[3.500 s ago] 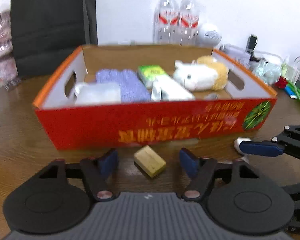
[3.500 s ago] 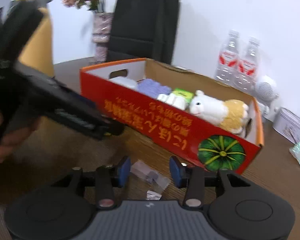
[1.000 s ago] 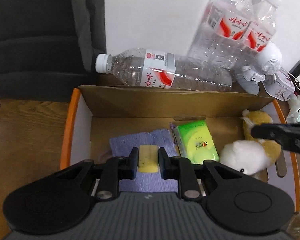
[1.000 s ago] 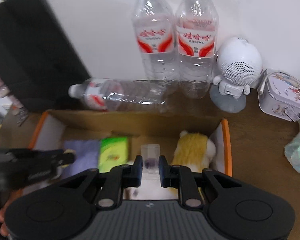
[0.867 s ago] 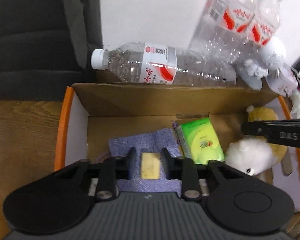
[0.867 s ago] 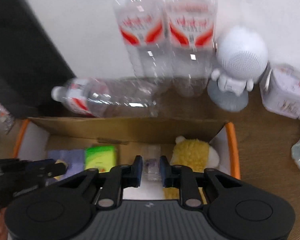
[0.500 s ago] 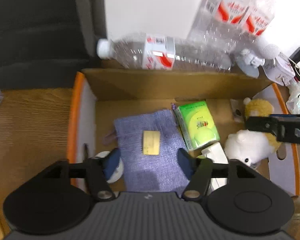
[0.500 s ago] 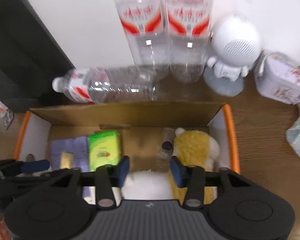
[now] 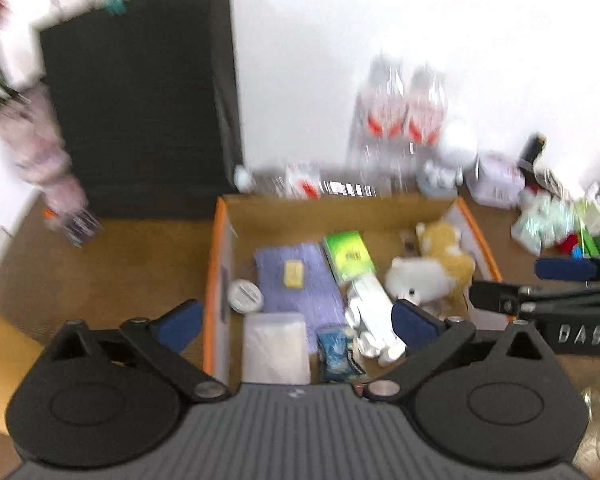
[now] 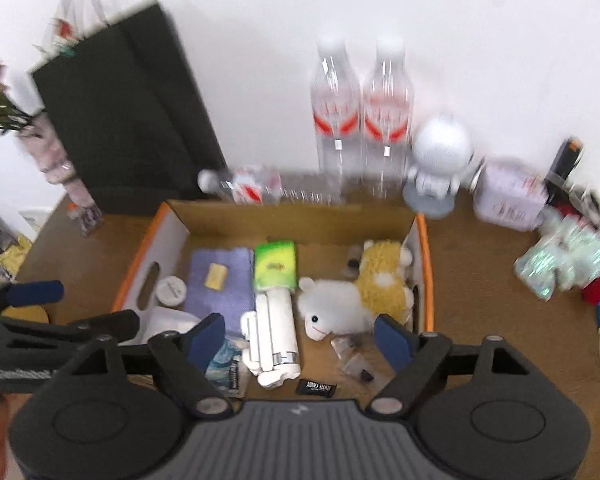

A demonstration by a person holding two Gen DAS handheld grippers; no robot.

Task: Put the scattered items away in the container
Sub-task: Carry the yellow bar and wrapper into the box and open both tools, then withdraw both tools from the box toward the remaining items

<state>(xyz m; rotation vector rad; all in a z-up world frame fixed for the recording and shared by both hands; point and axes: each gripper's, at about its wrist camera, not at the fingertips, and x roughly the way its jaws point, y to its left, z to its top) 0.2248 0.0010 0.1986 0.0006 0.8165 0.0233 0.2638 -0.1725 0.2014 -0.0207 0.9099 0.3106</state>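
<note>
The cardboard box [image 9: 217, 256] [image 10: 423, 248] with orange rims sits on the wooden table. Inside lie a purple cloth [image 10: 220, 288] with a small yellow block [image 9: 294, 274] [image 10: 215, 275] on it, a green tissue pack [image 10: 275, 265], a white and yellow plush toy [image 10: 340, 308], a white folded item [image 10: 275, 328] and small clear packets [image 10: 352, 356]. My left gripper [image 9: 296, 322] is open and empty above the box's near side. My right gripper [image 10: 300, 338] is open and empty above the box.
Two upright water bottles [image 10: 360, 120] and one lying bottle [image 10: 260, 188] stand behind the box, with a white round speaker figure [image 10: 440, 160] and a tin [image 10: 508, 196]. A black bag [image 10: 128, 112] is at back left. Clutter [image 10: 568, 268] lies at right.
Both grippers opened and let go of the yellow block and the clear packet in the box, then pulled up and back, so the whole box shows.
</note>
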